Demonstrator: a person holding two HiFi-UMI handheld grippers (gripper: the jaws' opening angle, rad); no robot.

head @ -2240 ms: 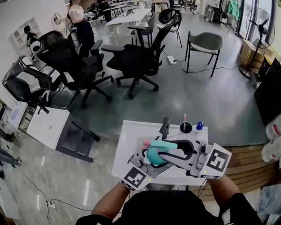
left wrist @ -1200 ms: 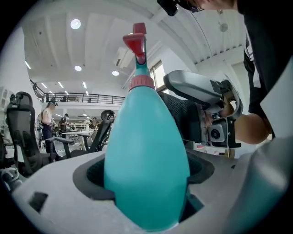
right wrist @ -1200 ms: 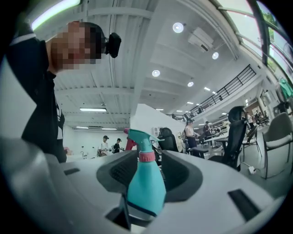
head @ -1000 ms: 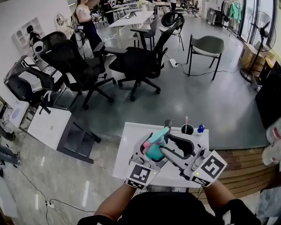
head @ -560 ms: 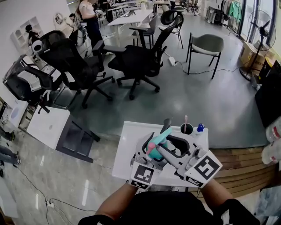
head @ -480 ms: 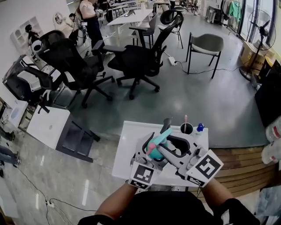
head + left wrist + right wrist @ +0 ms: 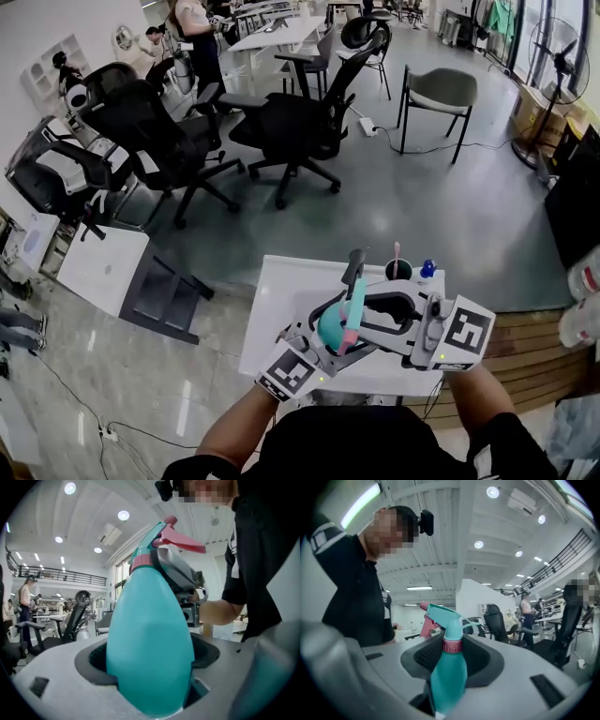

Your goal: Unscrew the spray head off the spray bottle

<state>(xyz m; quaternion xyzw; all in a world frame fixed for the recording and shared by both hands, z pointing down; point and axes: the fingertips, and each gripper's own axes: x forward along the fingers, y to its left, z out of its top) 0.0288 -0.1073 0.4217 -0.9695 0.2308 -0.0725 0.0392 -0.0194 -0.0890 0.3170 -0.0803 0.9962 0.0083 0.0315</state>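
A teal spray bottle (image 7: 328, 330) (image 7: 150, 648) is held up above the white table (image 7: 281, 281). My left gripper (image 7: 322, 334) (image 7: 150, 672) is shut on its fat body. The teal spray head (image 7: 356, 296) (image 7: 159, 531) (image 7: 440, 615) has a pink trigger (image 7: 185, 542) and a pink collar (image 7: 452, 645). My right gripper (image 7: 351, 317) (image 7: 452, 660) reaches in from the right. Its jaws are closing on the neck, one on each side of the collar. In the left gripper view one grey jaw of the right gripper (image 7: 180, 576) lies against the head's base.
A dark cup with pens (image 7: 397, 272), a small blue item (image 7: 427, 269) and a black upright piece (image 7: 353, 266) stand at the table's far edge. Black office chairs (image 7: 291, 122) stand on the floor beyond. A wooden bench (image 7: 530, 342) lies to the right.
The bottle has turned, so the spray head now stands nearly upright with its pink trigger toward me. The left gripper's marker cube swung left and the right gripper's cube rose to the right.
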